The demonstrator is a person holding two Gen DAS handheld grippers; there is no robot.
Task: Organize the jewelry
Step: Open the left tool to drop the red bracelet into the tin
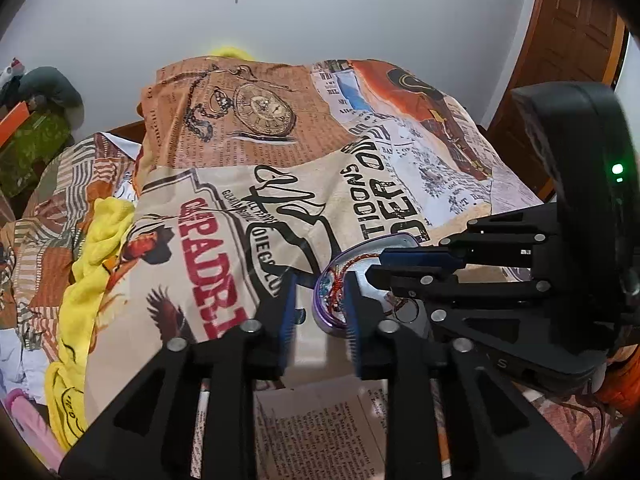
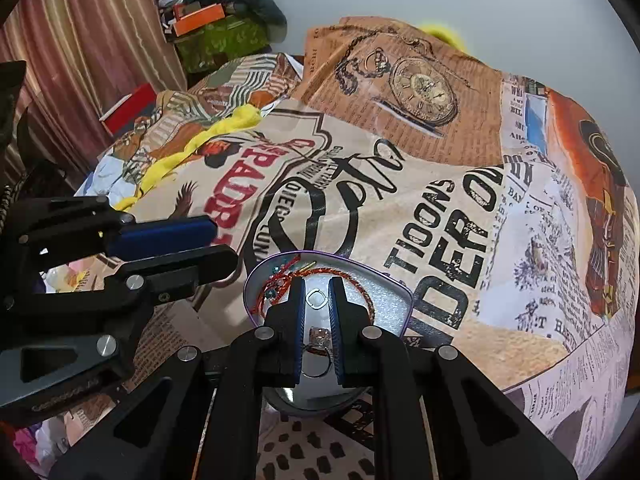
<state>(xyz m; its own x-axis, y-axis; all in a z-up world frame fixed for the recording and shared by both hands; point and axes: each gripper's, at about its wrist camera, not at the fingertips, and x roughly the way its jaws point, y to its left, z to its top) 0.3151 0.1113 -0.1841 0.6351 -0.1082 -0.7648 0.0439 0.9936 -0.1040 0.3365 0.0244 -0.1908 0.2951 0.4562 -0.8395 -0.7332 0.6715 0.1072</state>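
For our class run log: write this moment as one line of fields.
task: organize jewelry | right gripper: over tin, ring between fingers, grip unclear | left gripper: open beside tin | red bracelet: in tin
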